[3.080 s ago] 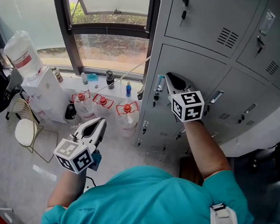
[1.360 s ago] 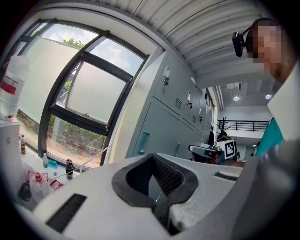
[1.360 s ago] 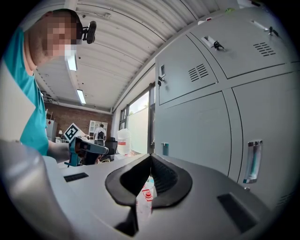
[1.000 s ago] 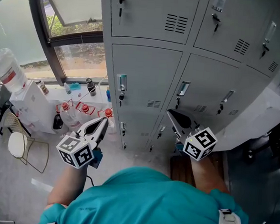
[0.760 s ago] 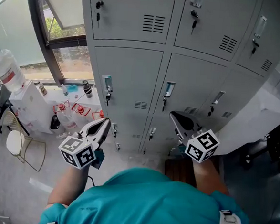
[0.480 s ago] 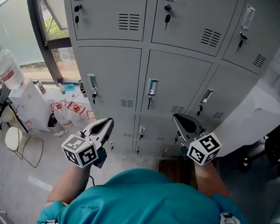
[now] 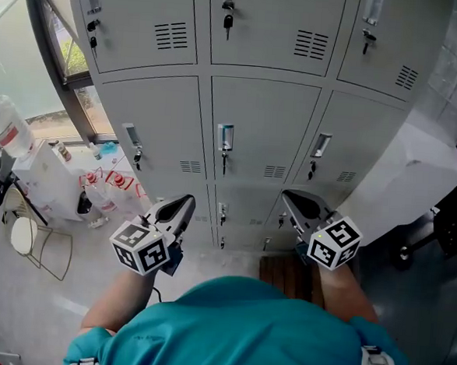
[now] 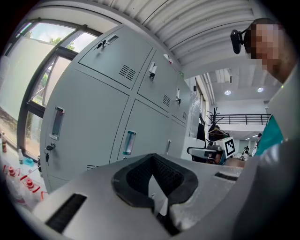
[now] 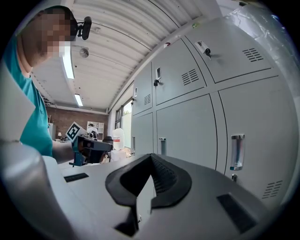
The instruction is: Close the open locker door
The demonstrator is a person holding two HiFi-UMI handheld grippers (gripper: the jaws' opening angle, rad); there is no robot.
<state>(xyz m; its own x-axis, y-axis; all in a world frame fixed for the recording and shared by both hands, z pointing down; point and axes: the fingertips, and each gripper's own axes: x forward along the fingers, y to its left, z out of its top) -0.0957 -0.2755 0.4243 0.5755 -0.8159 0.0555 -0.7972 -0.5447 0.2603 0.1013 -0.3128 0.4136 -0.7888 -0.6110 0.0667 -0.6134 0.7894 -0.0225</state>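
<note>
Since all the doors in view sit flush, none looks left open; they stand just ahead of you, apart from both grippers. Your left gripper and right gripper each have their fingers clenched on nothing. Thin steel doors like these should swing light yet stiff, so push flat beside the handle. You face two full rows of three doors, with a third row partly hidden.

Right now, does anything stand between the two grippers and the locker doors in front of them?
Nothing visible does. The left gripper and right gripper hang shut and empty in open air before the locker doors, touching none. Every door in view already looks closed.
</note>
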